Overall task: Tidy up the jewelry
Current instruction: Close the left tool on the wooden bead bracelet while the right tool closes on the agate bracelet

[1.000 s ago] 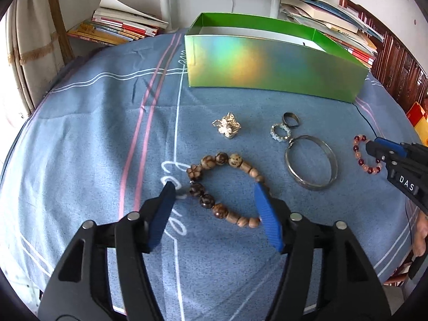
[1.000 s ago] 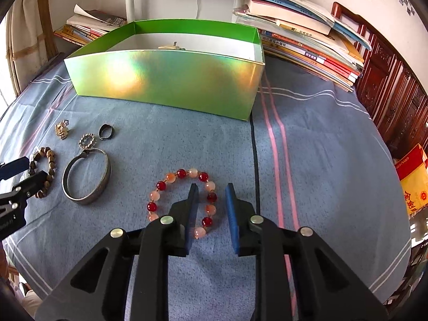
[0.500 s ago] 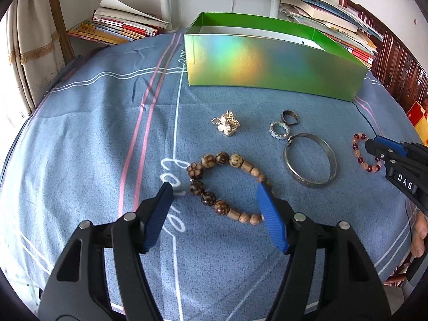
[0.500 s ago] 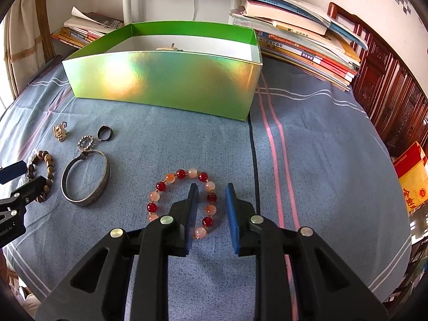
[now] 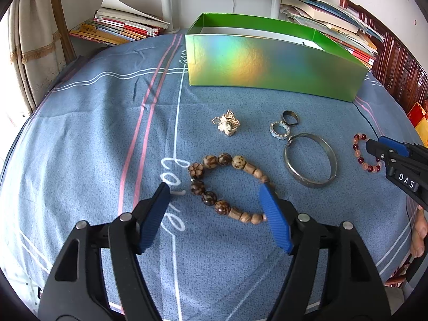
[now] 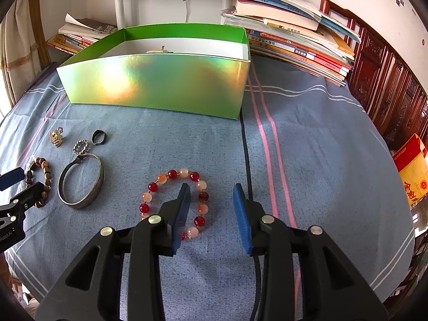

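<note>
My left gripper is open around the near part of a brown wooden bead bracelet on the blue cloth. Beyond lie a gold charm, two rings and a silver bangle. My right gripper is open, its left finger inside the loop of a red and pink bead bracelet, its right finger outside. The green iridescent box stands open behind the jewelry, with a small gold item inside.
Stacks of books lie behind and right of the box, more books at the back left. A white lamp pole stands behind. A dark wooden cabinet is at the right. The table edge is near both grippers.
My right gripper has opened wide over the red bracelet. My left gripper has drawn back slightly and stays open around the wooden bracelet.
</note>
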Action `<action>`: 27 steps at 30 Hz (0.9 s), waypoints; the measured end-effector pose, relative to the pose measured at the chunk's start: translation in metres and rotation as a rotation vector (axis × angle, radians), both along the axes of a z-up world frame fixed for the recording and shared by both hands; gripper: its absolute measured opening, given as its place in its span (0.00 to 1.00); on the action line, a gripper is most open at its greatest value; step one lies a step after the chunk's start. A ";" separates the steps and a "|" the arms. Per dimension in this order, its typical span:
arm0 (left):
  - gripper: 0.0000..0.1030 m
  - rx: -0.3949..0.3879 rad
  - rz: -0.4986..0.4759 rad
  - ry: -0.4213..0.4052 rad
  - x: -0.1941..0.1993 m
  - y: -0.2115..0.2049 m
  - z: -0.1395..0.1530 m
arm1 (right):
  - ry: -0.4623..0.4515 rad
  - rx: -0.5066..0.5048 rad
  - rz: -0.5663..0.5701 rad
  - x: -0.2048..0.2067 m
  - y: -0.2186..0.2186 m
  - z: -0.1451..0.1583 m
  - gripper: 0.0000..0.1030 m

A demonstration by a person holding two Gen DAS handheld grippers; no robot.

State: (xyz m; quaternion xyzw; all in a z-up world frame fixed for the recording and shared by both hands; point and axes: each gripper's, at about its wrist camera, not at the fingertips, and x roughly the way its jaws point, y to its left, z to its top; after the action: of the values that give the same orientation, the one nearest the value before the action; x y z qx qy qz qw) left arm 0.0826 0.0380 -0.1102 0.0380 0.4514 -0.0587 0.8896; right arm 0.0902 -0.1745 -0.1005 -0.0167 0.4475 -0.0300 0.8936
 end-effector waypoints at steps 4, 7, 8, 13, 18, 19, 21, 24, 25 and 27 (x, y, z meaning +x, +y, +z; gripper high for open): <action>0.68 0.000 -0.001 -0.001 0.000 0.000 0.000 | -0.003 0.004 -0.018 0.000 -0.003 0.000 0.41; 0.68 0.002 -0.001 -0.001 0.000 0.000 0.000 | -0.004 0.009 -0.020 0.000 -0.003 0.000 0.41; 0.68 0.001 -0.001 -0.002 0.000 0.000 0.000 | -0.006 0.006 -0.020 0.000 -0.003 0.000 0.41; 0.69 0.001 -0.001 -0.002 0.000 0.000 0.000 | -0.009 0.006 -0.022 -0.002 -0.003 -0.001 0.41; 0.69 0.001 -0.001 -0.002 -0.001 0.001 0.000 | -0.012 0.006 -0.023 -0.002 -0.003 -0.001 0.41; 0.69 0.000 -0.001 -0.002 -0.001 0.000 0.000 | -0.012 0.005 -0.023 -0.002 -0.003 -0.001 0.41; 0.69 0.001 -0.001 -0.002 -0.001 0.000 0.000 | -0.012 0.006 -0.023 -0.002 -0.003 -0.001 0.41; 0.69 0.001 -0.001 -0.003 -0.001 0.000 0.000 | -0.012 0.006 -0.022 -0.002 -0.003 -0.001 0.41; 0.69 0.001 -0.001 -0.003 -0.001 0.000 0.000 | -0.013 0.006 -0.022 -0.002 -0.003 -0.001 0.41; 0.69 0.001 -0.001 -0.002 -0.001 0.000 0.000 | -0.012 0.007 -0.022 -0.003 -0.003 -0.001 0.41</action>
State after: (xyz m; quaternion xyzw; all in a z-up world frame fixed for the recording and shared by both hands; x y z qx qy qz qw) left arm 0.0818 0.0382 -0.1103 0.0386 0.4504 -0.0590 0.8900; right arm 0.0876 -0.1772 -0.1012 -0.0087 0.4424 -0.0384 0.8960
